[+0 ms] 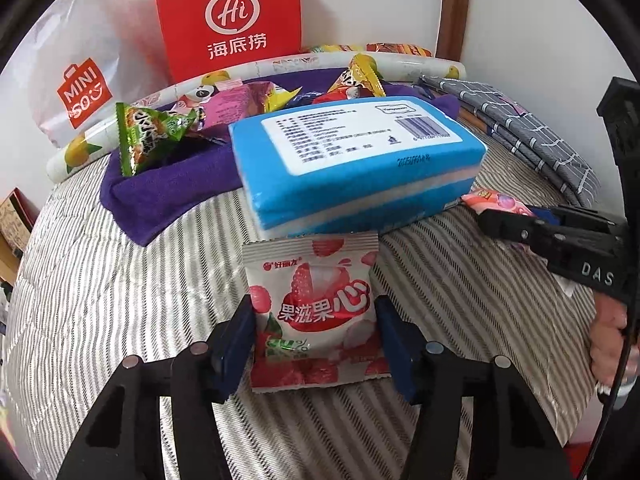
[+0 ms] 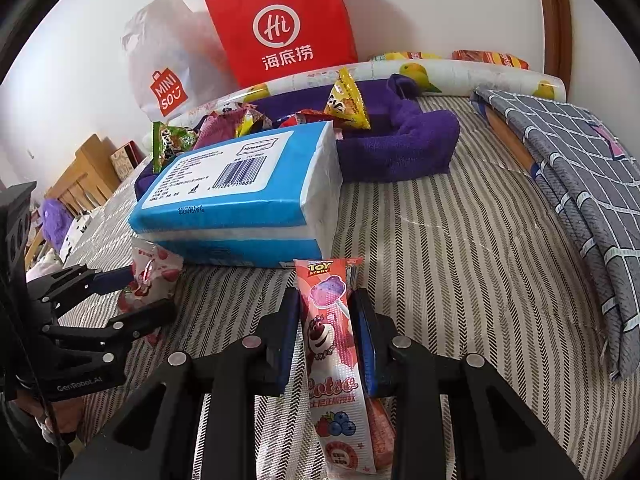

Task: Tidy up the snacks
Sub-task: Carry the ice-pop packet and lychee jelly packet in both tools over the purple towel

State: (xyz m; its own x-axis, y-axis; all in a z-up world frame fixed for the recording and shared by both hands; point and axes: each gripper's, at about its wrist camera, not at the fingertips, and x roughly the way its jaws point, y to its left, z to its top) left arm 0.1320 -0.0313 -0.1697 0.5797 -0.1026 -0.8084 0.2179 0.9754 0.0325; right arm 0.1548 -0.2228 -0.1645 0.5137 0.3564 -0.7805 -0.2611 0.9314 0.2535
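Observation:
My left gripper (image 1: 314,320) is shut on a pink-and-white fruit gummy packet (image 1: 312,272), its pads against the packet's two side edges. The packet stands upright on the striped bedcover (image 1: 120,300), just in front of a blue tissue pack (image 1: 352,160). My right gripper (image 2: 326,304) is shut on a long pink lollipop packet (image 2: 332,344) printed with a bear, which also points at the tissue pack (image 2: 240,200). Each gripper shows in the other's view: the right gripper (image 1: 504,220) at the right edge, the left gripper (image 2: 146,292) at the lower left.
Behind the tissue pack, a purple towel (image 1: 172,184) shaped like a nest holds several snack packets, a green one (image 1: 148,136) and a yellow one (image 2: 346,100) among them. A red paper bag (image 1: 230,16) and a white shopping bag (image 1: 80,96) lean on the wall. Folded grey checked cloth (image 2: 580,184) lies at the right.

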